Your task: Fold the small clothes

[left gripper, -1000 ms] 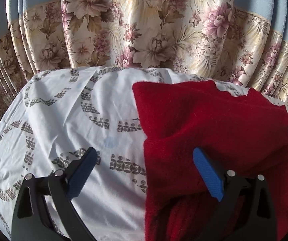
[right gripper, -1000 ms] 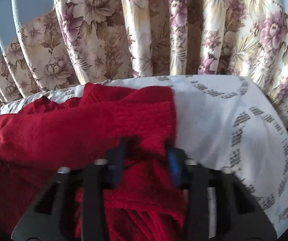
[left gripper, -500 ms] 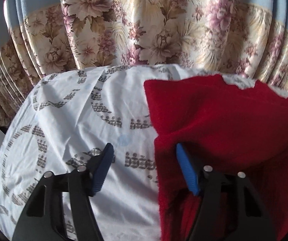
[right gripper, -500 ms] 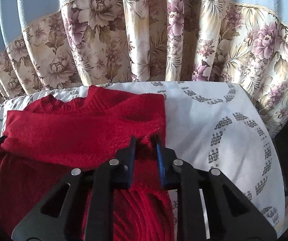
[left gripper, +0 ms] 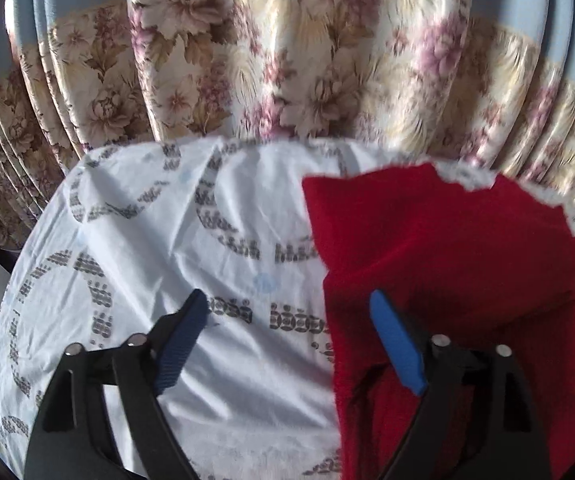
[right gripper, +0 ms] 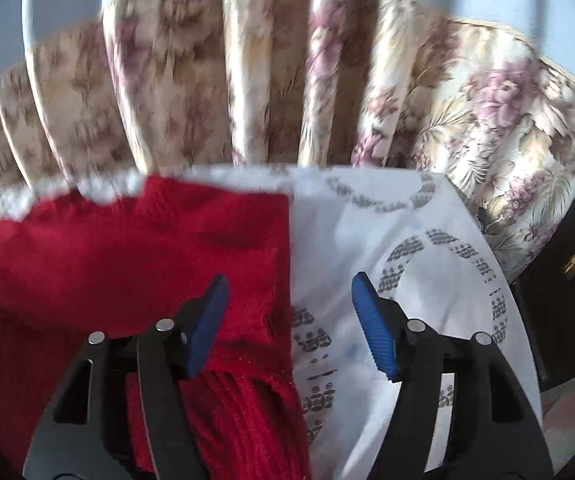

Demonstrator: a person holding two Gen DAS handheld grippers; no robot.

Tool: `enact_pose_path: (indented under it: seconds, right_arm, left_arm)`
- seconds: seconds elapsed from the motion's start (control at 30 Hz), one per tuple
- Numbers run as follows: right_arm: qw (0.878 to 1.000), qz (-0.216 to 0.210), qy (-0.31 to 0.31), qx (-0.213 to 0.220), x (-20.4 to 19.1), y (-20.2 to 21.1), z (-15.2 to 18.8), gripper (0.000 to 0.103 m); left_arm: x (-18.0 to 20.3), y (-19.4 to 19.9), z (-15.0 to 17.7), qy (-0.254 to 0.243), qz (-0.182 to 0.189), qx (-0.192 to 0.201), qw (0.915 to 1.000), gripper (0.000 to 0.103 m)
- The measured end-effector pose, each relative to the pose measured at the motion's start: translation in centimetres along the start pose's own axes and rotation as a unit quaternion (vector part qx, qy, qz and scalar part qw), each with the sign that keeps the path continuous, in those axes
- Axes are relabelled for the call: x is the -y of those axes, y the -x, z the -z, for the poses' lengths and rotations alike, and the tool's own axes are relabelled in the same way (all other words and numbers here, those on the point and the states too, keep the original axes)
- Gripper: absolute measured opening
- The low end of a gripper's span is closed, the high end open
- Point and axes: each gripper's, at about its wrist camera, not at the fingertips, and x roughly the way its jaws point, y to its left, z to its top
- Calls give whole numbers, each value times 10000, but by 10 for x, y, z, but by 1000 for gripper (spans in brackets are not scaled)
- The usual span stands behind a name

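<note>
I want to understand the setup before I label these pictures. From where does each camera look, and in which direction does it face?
Left wrist view: sits on the left gripper, looking forward and down over the white patterned sheet, with the red sweater to its right; only its two opening fingers show.
Right wrist view: sits on the right gripper, looking forward and down at the sweater's right edge; only its two opening fingers show, nothing pinched.
Shared: sweater, sheet, floral curtain behind.
</note>
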Motion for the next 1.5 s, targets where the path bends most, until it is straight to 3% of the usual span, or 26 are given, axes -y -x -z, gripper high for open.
enact_pose_path:
  seconds: [0.03, 0.1, 0.2, 0.43, 0.57, 0.73, 0.9, 1.07, 1.13, 1.2, 1.3, 1.5]
  right_arm:
    - [9999, -106, -114, 33, 2, 7, 0, 80]
    - [9996, -223, -135, 110, 4, 24, 3, 81]
    - [9992, 28, 98, 394, 4, 51, 12, 85]
    - [9981, 157, 478, 354, 12, 101, 86, 92]
    - [9978, 8, 603, 275, 30, 131, 136, 92]
    - [9991, -267, 311, 100, 69, 153, 195, 92]
    - [9975, -691, 163, -46, 79, 175, 234, 85]
    - [9955, -810, 354, -338, 59, 176, 248, 69]
    - [9945, -791, 437, -533, 53, 171, 250, 50]
    - [9937, -823, 425, -630, 51, 169, 253, 44]
    - [9916, -1091, 331, -611, 50, 168, 254, 18]
    - [9925, -1093, 180, -517, 55, 173, 256, 13]
  left_arm:
    - [-2, 6, 0, 77, 0, 66, 9999, 87]
    - [-3, 23, 5, 248, 119, 188, 9994, 87]
    - [2, 47, 22, 278, 10, 305, 9991, 89]
    - [13, 111, 121, 21, -81, 449, 9990, 90]
    - [7, 150, 186, 338, -80, 440, 9984, 90]
    - [2, 180, 247, 732, -401, 390, 9957, 90]
    - [6, 197, 274, 843, -615, 450, 9935, 90]
    - [12, 185, 282, 1051, -340, 127, 9938, 90]
    - [15, 180, 284, 1170, -266, 24, 9928, 90]
    - [22, 181, 282, 960, -247, 65, 9950, 90]
    - [31, 181, 285, 613, -148, 34, 9980, 90]
    - [38, 185, 290, 531, -85, -37, 9985, 90]
